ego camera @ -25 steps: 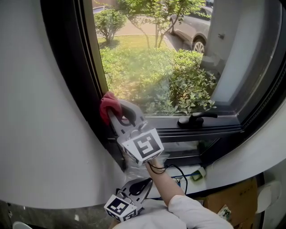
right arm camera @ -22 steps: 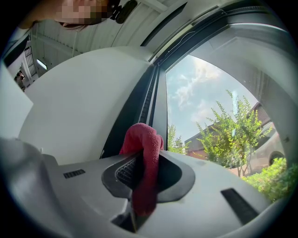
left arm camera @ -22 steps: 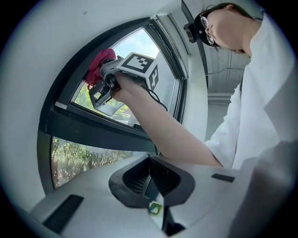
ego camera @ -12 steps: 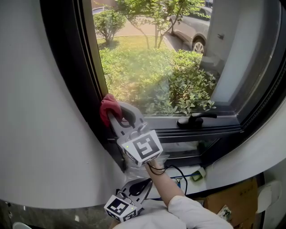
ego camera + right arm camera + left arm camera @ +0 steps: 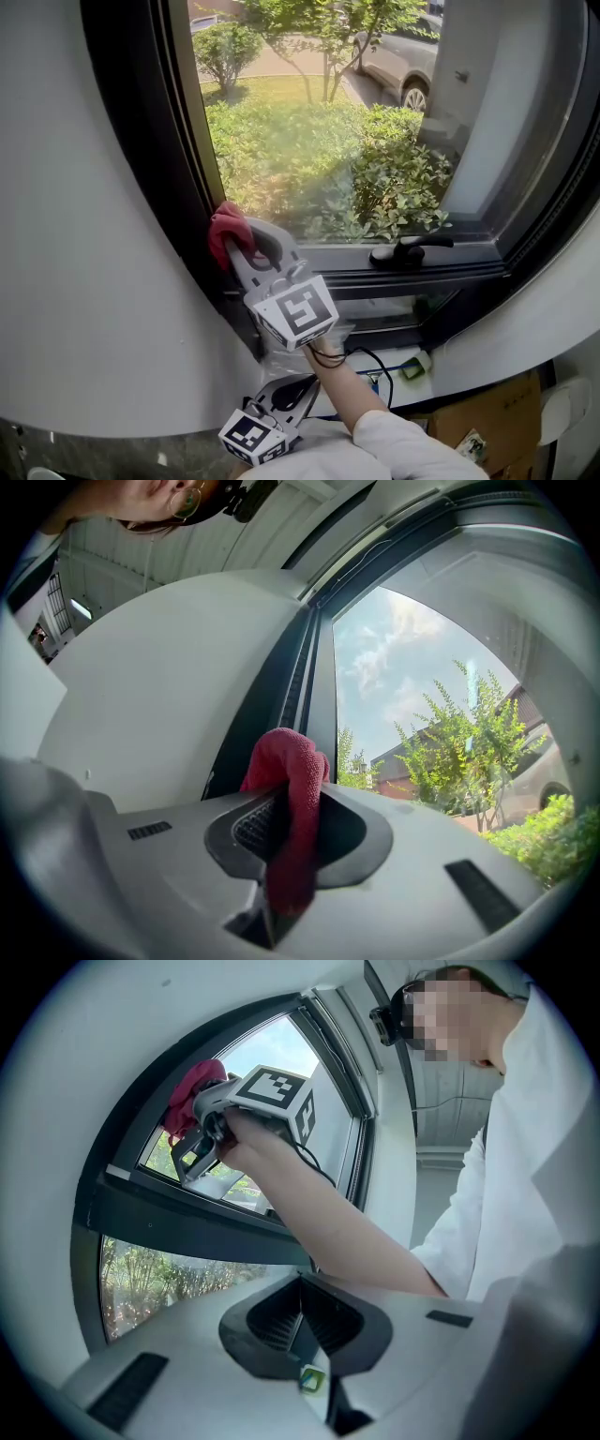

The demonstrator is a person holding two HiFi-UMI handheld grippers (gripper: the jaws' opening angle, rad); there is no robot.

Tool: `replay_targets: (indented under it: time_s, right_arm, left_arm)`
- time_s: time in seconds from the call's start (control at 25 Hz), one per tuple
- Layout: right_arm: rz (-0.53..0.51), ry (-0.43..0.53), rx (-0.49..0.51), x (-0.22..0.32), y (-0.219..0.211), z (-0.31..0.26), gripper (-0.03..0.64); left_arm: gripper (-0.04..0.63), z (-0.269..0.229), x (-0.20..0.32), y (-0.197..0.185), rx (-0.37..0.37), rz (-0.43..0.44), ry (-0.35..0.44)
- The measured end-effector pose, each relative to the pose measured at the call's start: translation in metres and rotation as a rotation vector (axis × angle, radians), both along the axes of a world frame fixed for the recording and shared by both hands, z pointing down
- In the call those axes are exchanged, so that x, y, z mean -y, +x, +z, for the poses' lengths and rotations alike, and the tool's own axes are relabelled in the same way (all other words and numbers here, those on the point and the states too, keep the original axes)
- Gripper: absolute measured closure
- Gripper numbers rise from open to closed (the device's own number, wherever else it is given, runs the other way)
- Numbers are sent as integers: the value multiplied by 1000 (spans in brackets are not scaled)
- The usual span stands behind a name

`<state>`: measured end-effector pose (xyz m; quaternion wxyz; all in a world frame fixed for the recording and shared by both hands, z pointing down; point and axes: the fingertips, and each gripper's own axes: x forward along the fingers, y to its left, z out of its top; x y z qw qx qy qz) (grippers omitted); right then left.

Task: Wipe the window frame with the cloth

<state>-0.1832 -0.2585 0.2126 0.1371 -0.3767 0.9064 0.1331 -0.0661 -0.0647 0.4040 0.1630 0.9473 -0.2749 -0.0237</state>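
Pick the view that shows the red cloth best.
The right gripper view: the cloth sits large at its centre, clamped in the right gripper. The head view shows it as a small bunch against the window frame, partly behind the gripper. The left gripper view shows it small and far off.

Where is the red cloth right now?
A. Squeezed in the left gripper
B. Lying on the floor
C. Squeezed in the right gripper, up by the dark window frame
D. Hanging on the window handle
C: the red cloth is pinched between the jaws of the right gripper, at the dark window frame, while the left gripper is shut on nothing.
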Motion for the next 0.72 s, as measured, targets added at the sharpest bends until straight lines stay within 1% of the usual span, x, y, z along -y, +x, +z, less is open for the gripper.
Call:
replay_targets:
  time_s: [0.28,0.44,0.72]
  right_arm:
    - [2,-12,-5,-1,0,5,548]
    - [6,-23,-7,0,0,9,548]
    - [10,-34,-16,-1,0,14,548]
  left_arm:
    - [585,-2,-3,2,5,11,-11]
    - [586,-1,-2,0,7,10,8]
    - [586,-3,-4,1,5,12,3]
